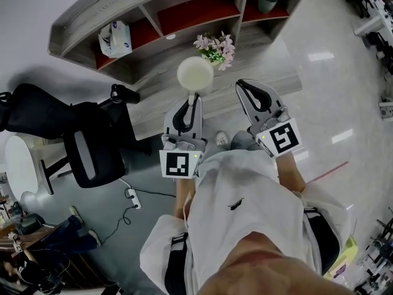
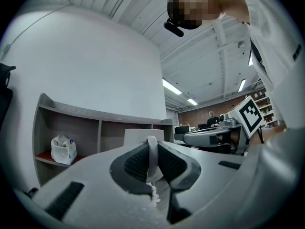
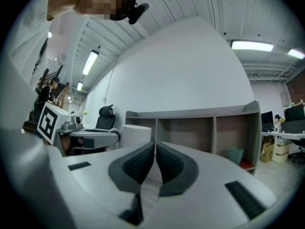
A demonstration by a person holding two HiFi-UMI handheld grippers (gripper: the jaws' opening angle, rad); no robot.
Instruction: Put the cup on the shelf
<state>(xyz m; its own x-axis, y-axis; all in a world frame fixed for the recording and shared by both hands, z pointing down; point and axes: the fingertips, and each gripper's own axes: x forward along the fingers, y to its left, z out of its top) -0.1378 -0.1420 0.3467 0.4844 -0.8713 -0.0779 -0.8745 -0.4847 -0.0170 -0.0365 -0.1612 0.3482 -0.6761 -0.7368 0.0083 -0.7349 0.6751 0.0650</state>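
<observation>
Centre frame, the left gripper (image 1: pixel 194 103) is clamping the handle of the pale round cup (image 1: pixel 195 74), whose bowl is sitting just past its tips; the right gripper (image 1: pixel 244 86) is pressing shut, seemingly empty.

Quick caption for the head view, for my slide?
Left gripper grips the cup by its handle, right gripper shut and empty beside it, both facing the shelf.

Two tongs (image 1: pixel 194 101) (image 1: pixel 241 84), one white cup (image 1: pixel 195 74), one shelf (image 1: pixel 86 11), one chair (image 1: pixel 92 149).
</observation>
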